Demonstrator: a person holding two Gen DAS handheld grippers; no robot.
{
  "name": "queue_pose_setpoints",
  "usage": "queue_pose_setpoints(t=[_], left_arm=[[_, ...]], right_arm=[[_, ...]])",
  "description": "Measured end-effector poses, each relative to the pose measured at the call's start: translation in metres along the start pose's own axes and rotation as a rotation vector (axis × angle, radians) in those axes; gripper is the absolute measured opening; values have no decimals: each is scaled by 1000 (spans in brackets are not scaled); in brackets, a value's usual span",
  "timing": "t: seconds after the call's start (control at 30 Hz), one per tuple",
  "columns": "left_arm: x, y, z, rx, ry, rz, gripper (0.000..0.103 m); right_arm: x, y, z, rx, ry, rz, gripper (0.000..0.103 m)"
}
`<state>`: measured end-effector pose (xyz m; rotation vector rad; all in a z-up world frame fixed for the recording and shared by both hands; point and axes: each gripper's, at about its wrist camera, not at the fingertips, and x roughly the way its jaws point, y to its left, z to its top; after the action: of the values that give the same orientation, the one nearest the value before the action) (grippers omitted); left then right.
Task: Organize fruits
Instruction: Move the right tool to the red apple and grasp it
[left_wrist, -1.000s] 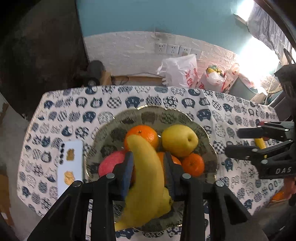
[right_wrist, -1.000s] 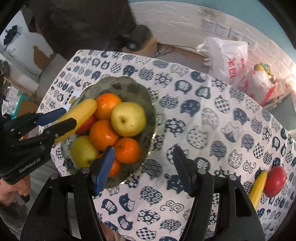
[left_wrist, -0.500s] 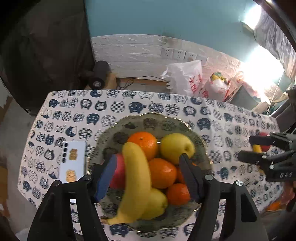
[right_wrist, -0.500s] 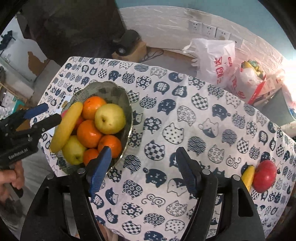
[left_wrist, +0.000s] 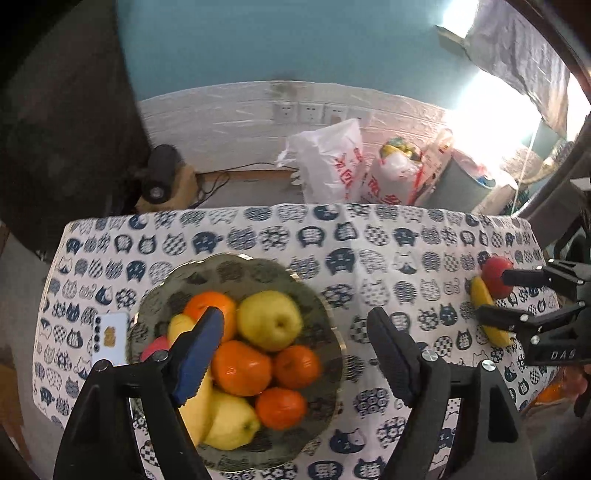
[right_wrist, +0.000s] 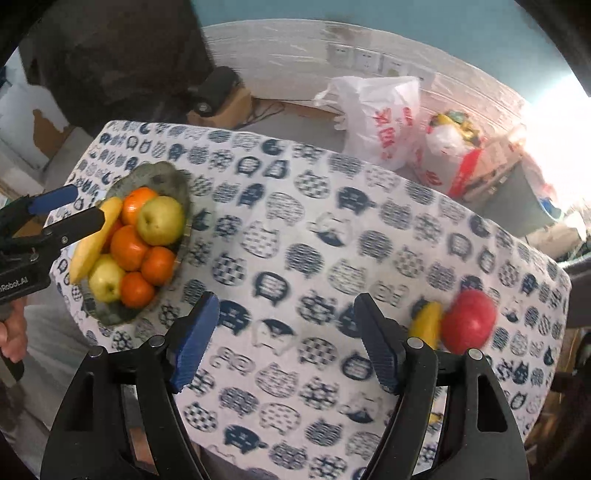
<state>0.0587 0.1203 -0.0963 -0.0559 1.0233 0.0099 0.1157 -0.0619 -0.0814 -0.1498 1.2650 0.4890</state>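
Bowl (left_wrist: 325, 332): a scalloped glass dish on the left part of the desk, piled with fruit; also seen at the left of the right wrist view (right_wrist: 177, 184).
Fruit in bowl: a banana (right_wrist: 94, 240) lies along the bowl's left side; beside it sit two yellow-green pears, the upper one (left_wrist: 269, 319) near the centre, and several oranges (left_wrist: 242, 369); a red fruit (left_wrist: 155, 349) peeks out at the left edge, mostly hidden.
Loose fruit: a red apple (right_wrist: 469, 321) and a second banana (right_wrist: 426, 325) lie touching each other near the right end of the desk, well apart from the bowl.
Left tool (left_wrist: 295, 354): released, its two fingers spread wide and empty, hovering above the bowl; the blue-padded finger overlaps the banana in view, with no grip on it.
Right tool (right_wrist: 284, 343): released and empty, fingers wide apart over bare cloth between the bowl and the loose fruit; from the left wrist view its fingers sit just in front of the apple and banana.
Desk (right_wrist: 295, 221): covered by a white cloth printed with blue cat faces.
Phone (left_wrist: 110, 334): white, lying flat on the cloth just left of the bowl.
Background: white plastic bags (left_wrist: 328, 162) with red print stand on the floor beyond the desk, below a white brick wall with sockets.
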Motion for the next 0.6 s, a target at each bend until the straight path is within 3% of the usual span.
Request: queue_pose_setpoints(t=[0.6], left_arm=[[11,-110,24,177,20,-30,81]], right_arm=[[-39,-110,-37,129,-23,-126,77]])
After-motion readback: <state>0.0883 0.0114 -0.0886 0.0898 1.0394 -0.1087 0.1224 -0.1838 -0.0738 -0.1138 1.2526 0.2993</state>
